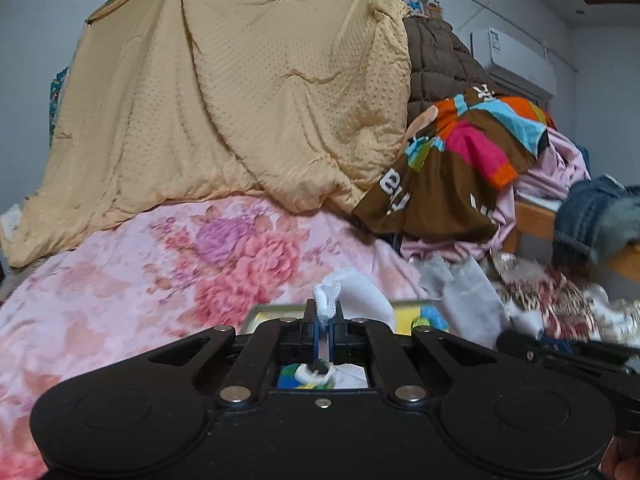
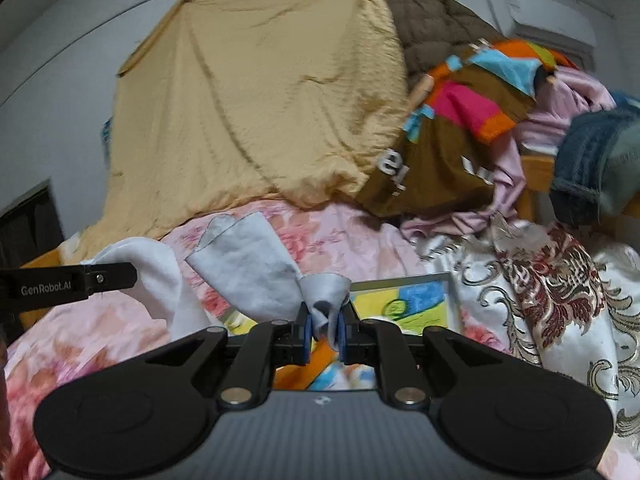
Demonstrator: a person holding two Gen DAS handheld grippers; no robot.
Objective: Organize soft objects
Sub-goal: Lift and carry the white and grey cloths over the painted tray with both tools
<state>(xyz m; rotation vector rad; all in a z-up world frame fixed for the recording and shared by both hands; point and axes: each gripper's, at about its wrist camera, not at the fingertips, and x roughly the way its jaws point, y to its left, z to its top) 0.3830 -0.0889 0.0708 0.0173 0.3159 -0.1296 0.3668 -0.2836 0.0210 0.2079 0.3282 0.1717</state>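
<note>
Framed picture (image 2: 400, 300) largely hidden beneath cloth and gripper bodies. Left gripper (image 1: 323, 320) clamped on white cloth (image 1: 360, 296) edge; right gripper (image 2: 324, 326) pinching bunched grey cloth (image 2: 248, 268) corner

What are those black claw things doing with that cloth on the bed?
A person is tidying soft things. The left claw and the right claw are both shut on a white cloth, each pinching one end, holding it up over the pink flowery bedspread. A yellow blanket and clothes sit piled behind.
</note>
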